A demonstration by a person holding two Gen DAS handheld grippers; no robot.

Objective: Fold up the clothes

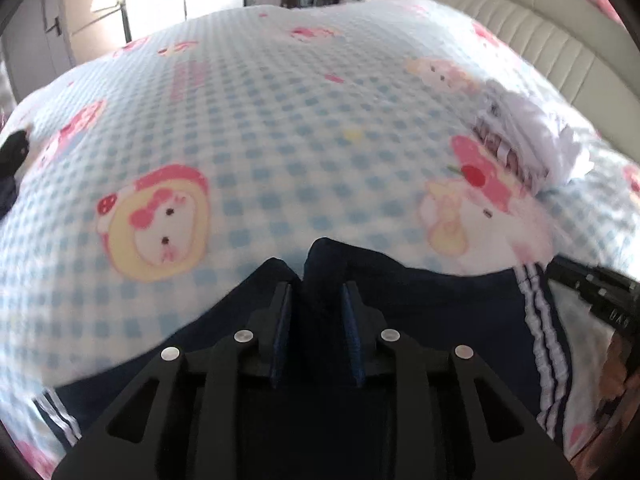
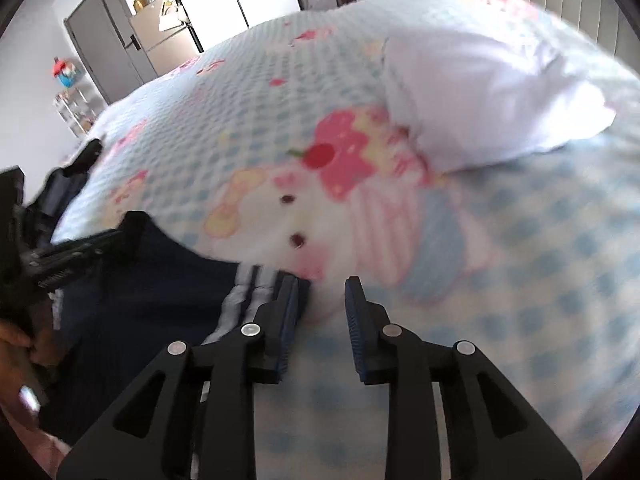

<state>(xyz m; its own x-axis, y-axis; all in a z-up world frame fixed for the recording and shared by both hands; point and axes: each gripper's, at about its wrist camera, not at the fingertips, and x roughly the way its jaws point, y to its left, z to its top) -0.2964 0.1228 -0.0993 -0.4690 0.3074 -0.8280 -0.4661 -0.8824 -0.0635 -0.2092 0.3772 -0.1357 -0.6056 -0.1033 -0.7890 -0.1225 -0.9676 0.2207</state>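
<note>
A navy garment with white side stripes (image 1: pixel 440 320) lies at the near edge of a bed with a blue-checked cartoon sheet (image 1: pixel 280 120). My left gripper (image 1: pixel 317 294) is over its middle, and a raised fold of navy cloth fills the narrow gap between the fingers. In the right wrist view the same navy garment (image 2: pixel 160 300) lies at lower left. My right gripper (image 2: pixel 322 284) stands open at its striped edge (image 2: pixel 248 292). Its left finger rests on the stripes, and only sheet shows between the pads. The left gripper's body (image 2: pixel 60 256) appears at far left, held by a hand (image 2: pixel 16 340).
A folded white garment (image 2: pixel 480 100) lies further back on the right of the sheet (image 2: pixel 540 280), also seen as the white pile (image 1: pixel 532 140). A padded headboard (image 1: pixel 540 28) runs behind it. A dark item (image 1: pixel 12 152) sits at the bed's left edge. A grey door (image 2: pixel 100 40) stands beyond the bed.
</note>
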